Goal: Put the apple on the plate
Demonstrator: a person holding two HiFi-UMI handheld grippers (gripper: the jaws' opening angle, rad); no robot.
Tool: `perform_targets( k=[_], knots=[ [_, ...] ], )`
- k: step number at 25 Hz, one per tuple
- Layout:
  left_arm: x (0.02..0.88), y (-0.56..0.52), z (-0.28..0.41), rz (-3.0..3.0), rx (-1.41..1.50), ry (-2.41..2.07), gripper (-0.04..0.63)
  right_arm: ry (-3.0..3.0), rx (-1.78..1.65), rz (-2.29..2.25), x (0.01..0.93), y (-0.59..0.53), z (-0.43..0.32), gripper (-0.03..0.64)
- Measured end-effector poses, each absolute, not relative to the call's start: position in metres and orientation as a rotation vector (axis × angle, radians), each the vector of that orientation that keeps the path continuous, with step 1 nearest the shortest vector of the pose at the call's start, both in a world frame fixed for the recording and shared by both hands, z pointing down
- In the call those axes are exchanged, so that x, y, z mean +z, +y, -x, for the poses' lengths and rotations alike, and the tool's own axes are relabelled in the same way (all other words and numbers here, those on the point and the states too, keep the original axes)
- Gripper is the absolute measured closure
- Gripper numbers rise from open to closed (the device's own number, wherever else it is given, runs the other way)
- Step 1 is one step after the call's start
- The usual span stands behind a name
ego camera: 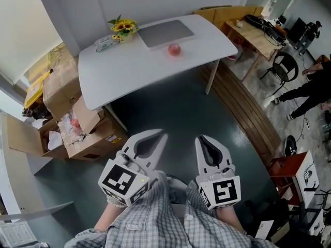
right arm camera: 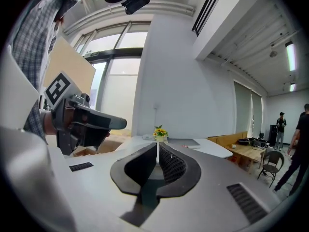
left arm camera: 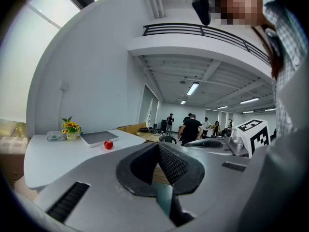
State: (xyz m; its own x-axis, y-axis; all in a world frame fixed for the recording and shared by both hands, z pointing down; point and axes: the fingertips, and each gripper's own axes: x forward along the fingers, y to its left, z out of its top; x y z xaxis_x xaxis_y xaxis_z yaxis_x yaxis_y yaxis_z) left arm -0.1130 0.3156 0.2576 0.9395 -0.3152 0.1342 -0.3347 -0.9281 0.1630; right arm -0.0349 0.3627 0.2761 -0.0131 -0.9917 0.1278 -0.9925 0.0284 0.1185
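Note:
A red apple (ego camera: 174,49) lies on the white table (ego camera: 124,71), just in front of a flat grey rectangular plate (ego camera: 165,33). Both grippers are held low near my body, well short of the table. The left gripper (ego camera: 163,135) is shut with nothing in it; its own view shows the closed jaws (left arm camera: 157,144), with the apple (left arm camera: 108,145) and the plate (left arm camera: 99,137) far off to the left. The right gripper (ego camera: 200,138) is shut and empty too. In its own view the closed jaws (right arm camera: 158,144) point towards the table, and the apple is hidden.
Sunflowers in a small pot (ego camera: 123,26) and a tissue pack (ego camera: 106,44) stand at the table's far left. Open cardboard boxes (ego camera: 67,123) sit on the floor at left. A wooden desk (ego camera: 258,32), a chair (ego camera: 283,66) and a person (ego camera: 310,89) are at right.

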Motion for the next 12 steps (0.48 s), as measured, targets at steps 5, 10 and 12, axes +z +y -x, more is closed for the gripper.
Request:
perform_targets(
  k=[5,10,12],
  knots=[
    [0.261,0.306,0.095,-2.916,0.169,-0.444,0.586,-2.072,0.04,-2.111,0.284,0.358,0.019,0.586],
    [0.269,0.288,0.08,-2.922,0.193,-0.391,0.586,-2.023,0.062,-2.141,0.29,0.344,0.005,0.586],
    [0.271,0.276,0.072,-2.917,0.187,-0.373,0.586,-2.001,0.056,-2.147,0.292,0.334,-0.003,0.586]
  ],
)
